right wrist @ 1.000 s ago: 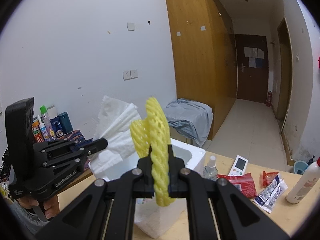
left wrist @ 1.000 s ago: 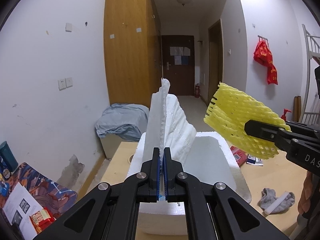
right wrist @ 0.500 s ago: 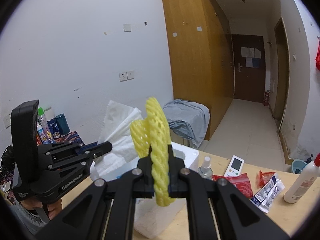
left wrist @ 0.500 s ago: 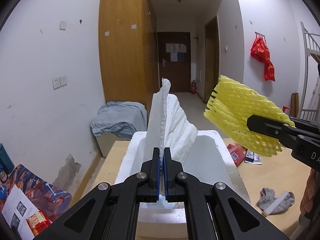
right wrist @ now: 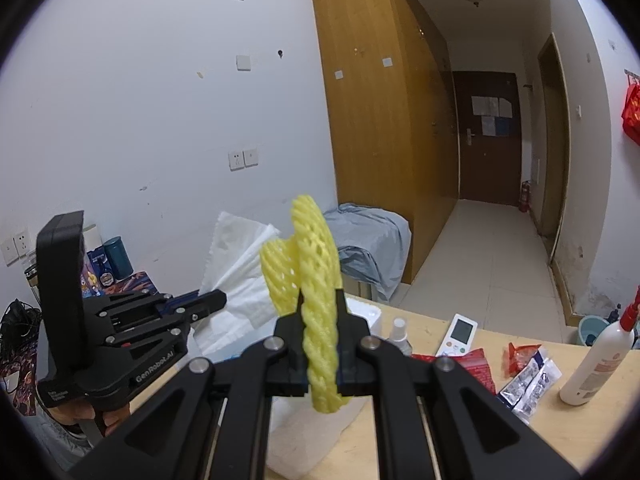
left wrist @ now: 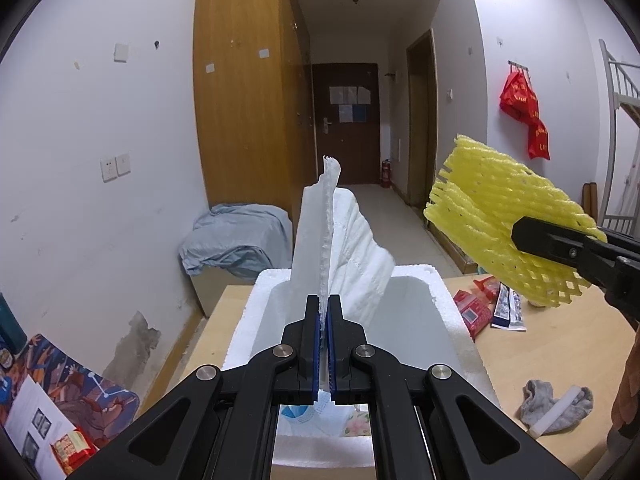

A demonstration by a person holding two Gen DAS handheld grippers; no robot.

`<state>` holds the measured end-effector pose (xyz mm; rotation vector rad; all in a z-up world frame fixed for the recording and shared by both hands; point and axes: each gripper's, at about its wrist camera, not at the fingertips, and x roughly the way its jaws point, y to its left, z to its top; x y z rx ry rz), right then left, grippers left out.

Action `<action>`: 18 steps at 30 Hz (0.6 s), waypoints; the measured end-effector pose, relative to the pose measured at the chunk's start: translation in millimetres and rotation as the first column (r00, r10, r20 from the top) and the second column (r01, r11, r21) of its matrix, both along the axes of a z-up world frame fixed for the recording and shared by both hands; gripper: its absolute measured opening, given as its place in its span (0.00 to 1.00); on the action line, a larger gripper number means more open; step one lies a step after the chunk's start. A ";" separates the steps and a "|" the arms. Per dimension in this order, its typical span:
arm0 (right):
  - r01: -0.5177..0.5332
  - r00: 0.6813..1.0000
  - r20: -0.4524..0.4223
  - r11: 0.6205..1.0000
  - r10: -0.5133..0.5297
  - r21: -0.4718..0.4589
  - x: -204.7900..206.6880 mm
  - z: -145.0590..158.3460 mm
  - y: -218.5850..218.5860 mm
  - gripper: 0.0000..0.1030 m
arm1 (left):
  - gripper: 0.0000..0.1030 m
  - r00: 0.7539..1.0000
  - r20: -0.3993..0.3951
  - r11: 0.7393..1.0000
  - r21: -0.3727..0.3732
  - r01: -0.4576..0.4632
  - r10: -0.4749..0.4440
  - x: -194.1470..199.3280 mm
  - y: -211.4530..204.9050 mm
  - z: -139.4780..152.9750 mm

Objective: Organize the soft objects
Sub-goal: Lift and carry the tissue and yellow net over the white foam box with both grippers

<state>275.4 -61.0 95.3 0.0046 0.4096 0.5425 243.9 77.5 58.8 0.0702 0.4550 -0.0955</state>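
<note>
Both tongs clamped on soft pieces, held up over the white foam box.

Left tongs (left wrist: pixel 323 316) pinched tight on a white paper towel (left wrist: pixel 340 252) standing upright above the open foam box (left wrist: pixel 448 312); right tongs (right wrist: pixel 320 312) pressed shut on a yellow foam fruit net (right wrist: pixel 316 264), raised in clear air just right of the box. Box set at the counter's (left wrist: pixel 560 344) far left corner, interior open and mostly bare, something small and patterned low at its near end. Toward the counter's far edge: red snack packets (left wrist: pixel 472 312), a remote (right wrist: pixel 458 334), a white bottle (right wrist: pixel 596 364). Near the right edge, a grey sock (left wrist: pixel 556 404). Between box and sock, bare wood. Beyond the far edge, an open corridor.
</note>
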 end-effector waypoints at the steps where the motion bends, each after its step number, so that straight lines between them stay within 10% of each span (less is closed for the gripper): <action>1: -0.002 1.000 0.002 1.000 0.002 -0.001 -1.1 0.4 -0.2 0.11 | 0.03 1.000 -0.003 1.000 0.001 0.001 -0.001 0.7 -0.7 -0.2; 15: 0.006 1.000 0.016 1.000 -0.006 -0.001 -5.9 3.6 -3.9 0.11 | 0.05 1.000 0.004 0.999 0.030 -0.015 0.015 1.7 -6.8 -3.5; 18: 0.002 1.000 0.016 1.000 -0.002 -0.002 -6.0 3.4 -3.5 0.11 | 0.31 1.000 -0.010 0.999 0.032 -0.023 0.023 3.4 -5.9 -4.3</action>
